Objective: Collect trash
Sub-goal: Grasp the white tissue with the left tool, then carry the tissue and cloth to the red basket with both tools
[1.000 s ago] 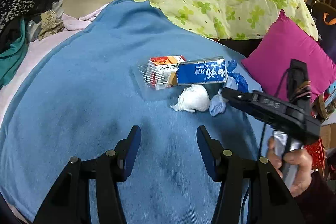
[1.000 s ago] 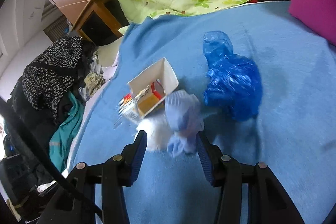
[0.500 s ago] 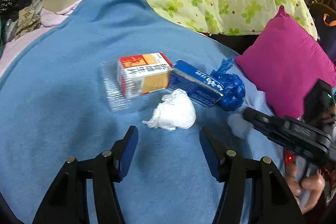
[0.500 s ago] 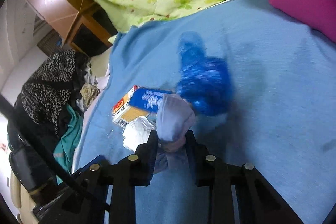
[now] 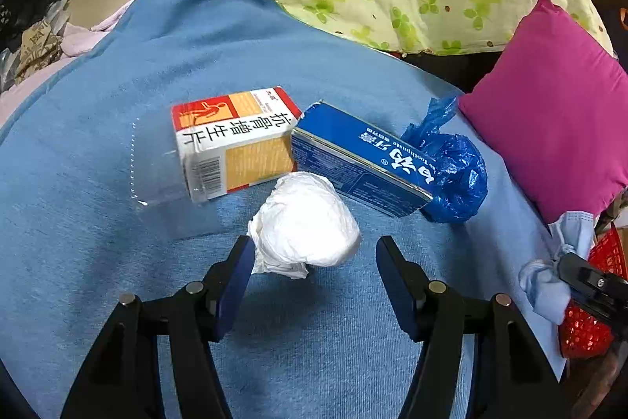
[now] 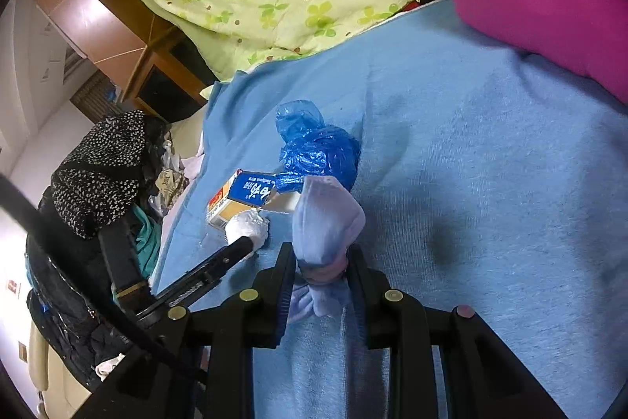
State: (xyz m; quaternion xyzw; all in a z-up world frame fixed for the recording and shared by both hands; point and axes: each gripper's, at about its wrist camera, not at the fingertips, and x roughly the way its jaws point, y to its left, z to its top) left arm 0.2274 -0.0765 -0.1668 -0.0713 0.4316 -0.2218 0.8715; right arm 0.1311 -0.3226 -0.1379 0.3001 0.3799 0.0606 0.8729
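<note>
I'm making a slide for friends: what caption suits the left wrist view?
Open left claw closing in on a crumpled white tissue beside two cartons on a blue blanket.

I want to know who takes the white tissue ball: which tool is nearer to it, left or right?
Left. The left tool is open, with the white tissue ball just ahead between its fingers. The right tool, shut on a pale blue mask, is off to the side.

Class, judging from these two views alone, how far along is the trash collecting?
Nothing shows as binned yet. In hand: the right gripper is shut on a pale blue mask, lifted off the blanket. The open left gripper frames the white tissue wad. Left lying: the orange box, blue toothpaste box and blue plastic bag.
</note>
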